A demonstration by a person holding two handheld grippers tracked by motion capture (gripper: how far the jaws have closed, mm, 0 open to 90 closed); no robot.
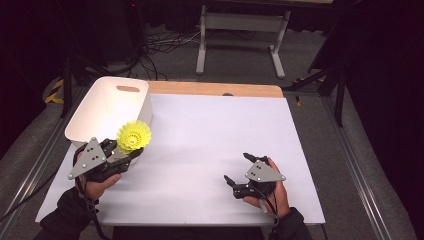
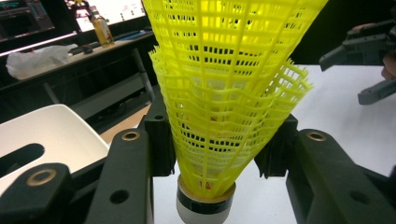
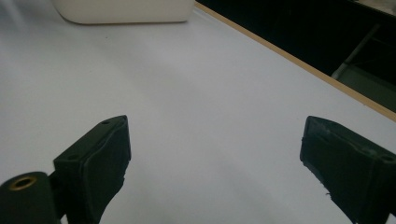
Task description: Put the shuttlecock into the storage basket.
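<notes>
One yellow shuttlecock (image 2: 229, 93) is sitting clamped in the left gripper (image 1: 120, 152) beside the white bin (image 1: 107, 107); we are noting the right gripper (image 3: 212, 158) gaping wide over the table (image 1: 210, 140).

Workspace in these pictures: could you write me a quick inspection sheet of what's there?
Surface: white table with a wooden strip along its far edge.
Job's things: yellow plastic shuttlecock, clamped by its skirt, cork end toward the claw's body; white bin with a handle slot, at the table's far left corner.
Clutter: nothing seen on the table.
Grippers: left claw shut on the shuttlecock, just beside the bin; right claw open with nothing between the jaws, low over bare table.
Cables: black cables on the floor beyond the bin.
Surroundings: dark room, grey carpet, a white table frame behind.
</notes>
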